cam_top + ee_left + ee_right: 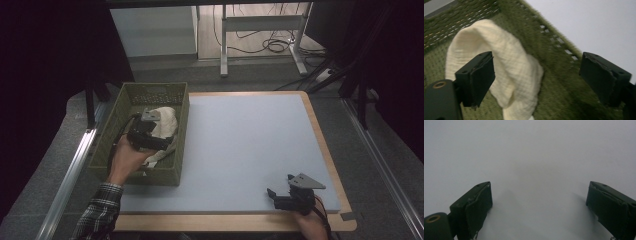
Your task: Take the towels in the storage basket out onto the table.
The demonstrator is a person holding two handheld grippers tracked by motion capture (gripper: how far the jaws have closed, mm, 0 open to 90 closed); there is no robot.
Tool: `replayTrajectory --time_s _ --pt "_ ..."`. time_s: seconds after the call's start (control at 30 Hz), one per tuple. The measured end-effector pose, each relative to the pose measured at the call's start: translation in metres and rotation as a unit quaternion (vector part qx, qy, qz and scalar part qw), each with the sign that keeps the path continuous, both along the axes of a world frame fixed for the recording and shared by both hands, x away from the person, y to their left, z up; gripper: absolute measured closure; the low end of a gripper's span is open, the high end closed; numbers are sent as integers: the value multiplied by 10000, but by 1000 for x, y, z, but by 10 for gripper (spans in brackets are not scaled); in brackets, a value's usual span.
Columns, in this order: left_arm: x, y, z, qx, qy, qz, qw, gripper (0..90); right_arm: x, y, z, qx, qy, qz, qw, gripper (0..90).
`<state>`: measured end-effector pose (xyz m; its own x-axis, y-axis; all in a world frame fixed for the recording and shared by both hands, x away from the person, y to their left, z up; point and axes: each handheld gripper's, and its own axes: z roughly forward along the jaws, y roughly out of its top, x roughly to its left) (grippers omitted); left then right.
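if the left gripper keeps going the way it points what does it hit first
Most likely the cream cloth lying in the green basket: the left gripper has its jaws open and aims down at it, though the gap to it is hard to judge.

I look down on a pale blue counter (250,145) edged in light wood, standing on grey carpet (395,130). Beyond it I see a white desk frame (260,30) with black cables (272,45) looped beneath. The edges of the room lie in darkness
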<state>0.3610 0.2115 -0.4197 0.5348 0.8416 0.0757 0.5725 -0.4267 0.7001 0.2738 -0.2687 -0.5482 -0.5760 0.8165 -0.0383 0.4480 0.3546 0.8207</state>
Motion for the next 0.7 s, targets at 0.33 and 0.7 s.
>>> replayTrajectory --time_s 0.33,0.7 --pt "20 34 -3 97 125 531 9985 274 0 0 0 3 1 1 10000 68" --pt "52 44 -15 -9 513 635 9967 223 0 0 0 1 -1 3 10000 68"
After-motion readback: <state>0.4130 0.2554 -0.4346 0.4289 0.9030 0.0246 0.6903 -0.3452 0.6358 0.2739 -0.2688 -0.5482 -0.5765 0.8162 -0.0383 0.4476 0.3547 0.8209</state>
